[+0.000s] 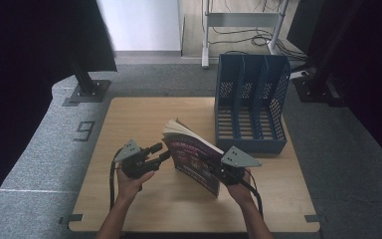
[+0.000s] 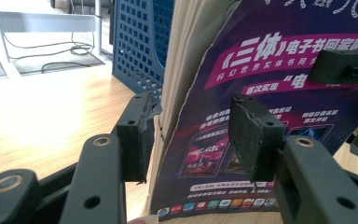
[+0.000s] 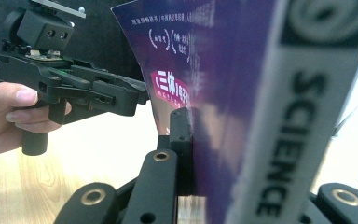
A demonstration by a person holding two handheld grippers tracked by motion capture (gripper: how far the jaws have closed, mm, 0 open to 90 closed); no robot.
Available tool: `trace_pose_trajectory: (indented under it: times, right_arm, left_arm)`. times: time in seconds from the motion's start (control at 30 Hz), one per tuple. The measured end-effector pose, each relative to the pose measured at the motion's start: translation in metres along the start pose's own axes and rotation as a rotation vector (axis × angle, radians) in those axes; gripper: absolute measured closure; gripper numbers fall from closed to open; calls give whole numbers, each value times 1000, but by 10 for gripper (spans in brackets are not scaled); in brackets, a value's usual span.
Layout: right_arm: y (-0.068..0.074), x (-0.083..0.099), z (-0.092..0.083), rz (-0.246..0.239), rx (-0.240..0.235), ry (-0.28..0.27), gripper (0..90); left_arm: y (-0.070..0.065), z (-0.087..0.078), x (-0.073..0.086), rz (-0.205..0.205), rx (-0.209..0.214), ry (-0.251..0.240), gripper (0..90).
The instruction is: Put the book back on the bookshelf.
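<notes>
Item 1. Right tool [image 1: 218, 172], black, two-jawed, grey three-cornered plate on top: at the near right of the pale wooden table [image 1: 129, 124], jaws pressed onto the spine end of a thick paperback book with a purple printed cover [image 1: 194, 159]. In the right gripper view the left jaw lies flat against the cover beside the white spine lettered "SCIENCE". Risk: this is the only grip; the book is heavy for a pinch at one edge and could pivot or slide down between the pads.

Item 2. Left tool [image 1: 160, 152], same make: near left of the book, jaws spread. In the left gripper view the fore-edge of the cover and the cream page block [image 2: 186, 56] stand between the pads without being pressed. Risk: closing here could catch only the loose cover, which already shows a ragged edge, and crease or tear it; closing askew could push the book over.

Item 3. Book: upright on the table, tilted, pages fanning at the top, between the two tools. Risk: fanned pages could snag on entry to a slot.

Item 4. Blue perforated plastic file rack with three slots [image 1: 251, 104]: far right of the table, just behind the book. Risk: light and unanchored by appearance; a misaligned book could strike a divider and shove or tip it.
</notes>
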State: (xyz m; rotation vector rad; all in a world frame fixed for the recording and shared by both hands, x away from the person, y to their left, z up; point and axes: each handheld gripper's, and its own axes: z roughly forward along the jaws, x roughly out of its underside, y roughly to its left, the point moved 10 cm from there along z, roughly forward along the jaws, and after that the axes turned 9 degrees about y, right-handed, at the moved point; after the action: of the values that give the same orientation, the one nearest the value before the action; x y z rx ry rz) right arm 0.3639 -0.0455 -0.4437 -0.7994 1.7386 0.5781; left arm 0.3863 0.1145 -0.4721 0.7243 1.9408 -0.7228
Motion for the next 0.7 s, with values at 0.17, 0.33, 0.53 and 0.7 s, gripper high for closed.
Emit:
trace_pose_trajectory:
  times: [0.17,0.33,0.53,0.7]
  right_arm:
    - [-1,-1,-2,7,7,-4,816]
    - [-3,-2,-4,9,14,-10,816]
    - [-4,-3,-8,8,20,-19,816]
    - [-6,-6,-11,12,26,-31,816]
  left_arm:
    - [1,1,2,-5,1,13,509]
    - [0,4,6,2,3,32,509]
    - [-1,7,8,6,3,46,509]
    - [-1,7,9,4,5,53,509]
